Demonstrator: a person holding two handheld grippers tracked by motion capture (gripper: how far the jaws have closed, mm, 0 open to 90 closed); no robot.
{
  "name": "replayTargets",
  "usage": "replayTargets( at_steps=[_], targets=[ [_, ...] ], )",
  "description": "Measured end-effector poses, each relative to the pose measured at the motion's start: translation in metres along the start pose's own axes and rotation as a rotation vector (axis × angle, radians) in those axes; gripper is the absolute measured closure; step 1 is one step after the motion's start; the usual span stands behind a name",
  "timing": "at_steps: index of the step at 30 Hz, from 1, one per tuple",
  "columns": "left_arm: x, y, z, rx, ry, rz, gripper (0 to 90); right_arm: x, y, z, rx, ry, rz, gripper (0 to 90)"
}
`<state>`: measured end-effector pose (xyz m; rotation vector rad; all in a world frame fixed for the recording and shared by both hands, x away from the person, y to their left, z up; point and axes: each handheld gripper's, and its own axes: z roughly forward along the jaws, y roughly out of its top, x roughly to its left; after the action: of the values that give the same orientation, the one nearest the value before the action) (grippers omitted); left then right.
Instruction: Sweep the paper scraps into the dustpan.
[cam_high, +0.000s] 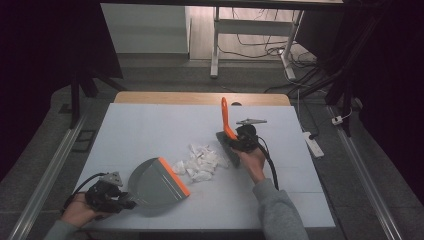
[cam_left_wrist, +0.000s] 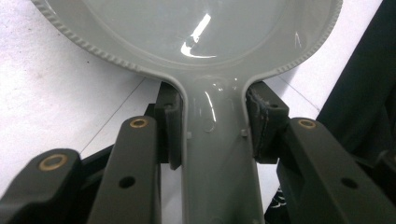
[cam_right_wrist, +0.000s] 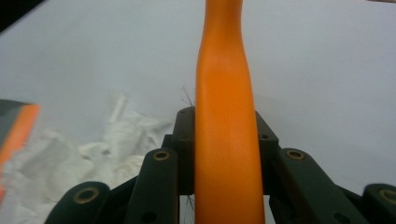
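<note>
Worktop (cam_high: 150, 130): pale sheet over a wooden table; a strip of bare wood shows along the far edge.
Dustpan (cam_high: 157, 181): grey with an orange lip; lies near the front edge, left of centre; lip turned toward the paper pile; handle pointing at the front-left corner.
Left gripper (cam_high: 120, 201): at the front-left corner, held in the person's left hand (cam_high: 80, 210); jaws closed against both sides of the dustpan handle (cam_left_wrist: 217, 154), as the left gripper view shows, with the pan's ribbed rim just beyond.
Paper scraps (cam_high: 200, 162): white crumpled pieces heaped near the middle of the worktop, between the dustpan lip and the brush head; nearest pieces just beside the lip.
Brush (cam_high: 227, 135): dark head down on the worktop right of the pile; orange handle (cam_right_wrist: 226, 135) rising toward the far edge.
Right gripper (cam_high: 239, 140): right of centre, held in the right hand (cam_high: 252, 159); jaws clamped on the orange handle, one pad each side.
Sleeve (cam_high: 277, 212): grey, coming in from the front edge.
</note>
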<state>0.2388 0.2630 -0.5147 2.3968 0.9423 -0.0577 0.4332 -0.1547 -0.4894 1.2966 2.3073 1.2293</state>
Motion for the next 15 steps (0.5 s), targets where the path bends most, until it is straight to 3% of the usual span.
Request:
replayTargets(
  at_steps=[8,15],
  targets=[
    [-0.001,0.001,0.000,-0.005,0.009,-0.002,62.0,0.014,-0.001,0.013,0.033,-0.003,-0.018,70.7],
    [0.000,0.001,0.000,-0.004,0.002,-0.001,62.0,0.024,-0.001,0.020,0.040,0.021,-0.030,70.7]
  ],
)
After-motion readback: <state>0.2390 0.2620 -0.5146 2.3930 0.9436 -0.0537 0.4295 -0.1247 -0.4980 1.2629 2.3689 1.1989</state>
